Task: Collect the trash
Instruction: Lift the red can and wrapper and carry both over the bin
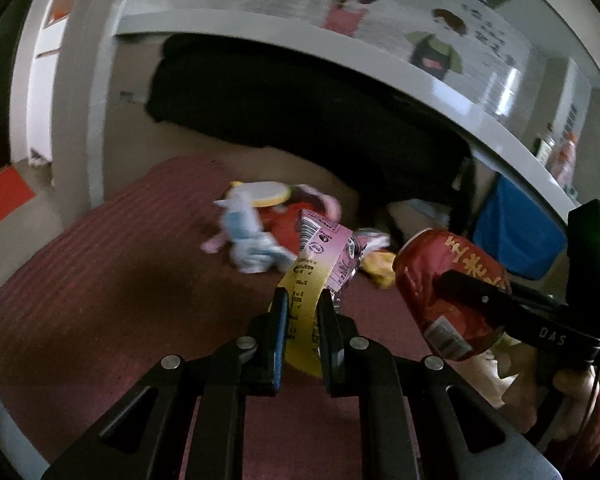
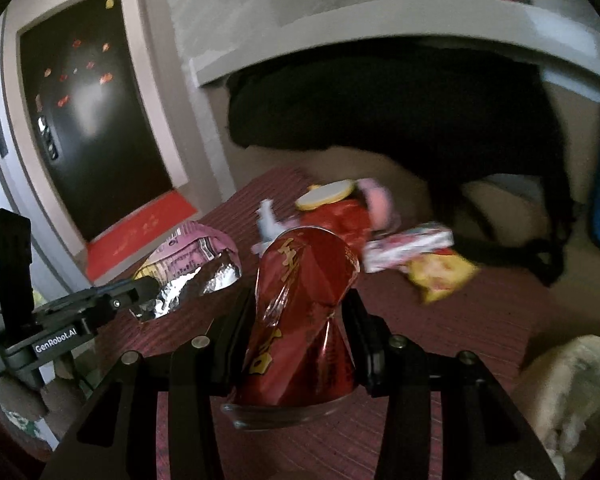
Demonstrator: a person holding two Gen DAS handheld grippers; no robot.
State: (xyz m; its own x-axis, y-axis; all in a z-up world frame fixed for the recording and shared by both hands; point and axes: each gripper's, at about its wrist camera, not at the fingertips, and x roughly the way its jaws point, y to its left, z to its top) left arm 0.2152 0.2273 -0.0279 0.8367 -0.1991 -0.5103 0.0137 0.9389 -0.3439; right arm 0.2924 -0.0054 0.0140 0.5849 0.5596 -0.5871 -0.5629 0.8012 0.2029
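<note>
Clearly both tools are loaded. The left gripper (image 1: 303, 312) has its fingers drawn in on the yellow end of a snack wrapper (image 1: 320, 256), which stands up toward 12 o'clock in the left wrist view, pink panel and foil lining uppermost. That wrapper looks light, limp and slick; a pinch near its flat sealed end, as here, probably holds best, since the crumpled foil part would likely slide.

The right gripper (image 2: 300, 304) is closed around a crushed red can (image 2: 300, 300), its pads against the dented waist. The can seems light, thin-walled and already buckled, so more squeeze would likely only fold it further; the creased middle gives the fingers something to bite.

Beyond, at about 12 to 1 o'clock on the dark red rug (image 1: 100, 300), more litter lies loose: a yellow packet (image 2: 440, 276), a pink-and-white box (image 2: 408, 250), a red bag (image 2: 340, 216) and a pale round lid (image 2: 326, 196). A black mass under the white ledge (image 1: 380, 72) crowds the far side.
</note>
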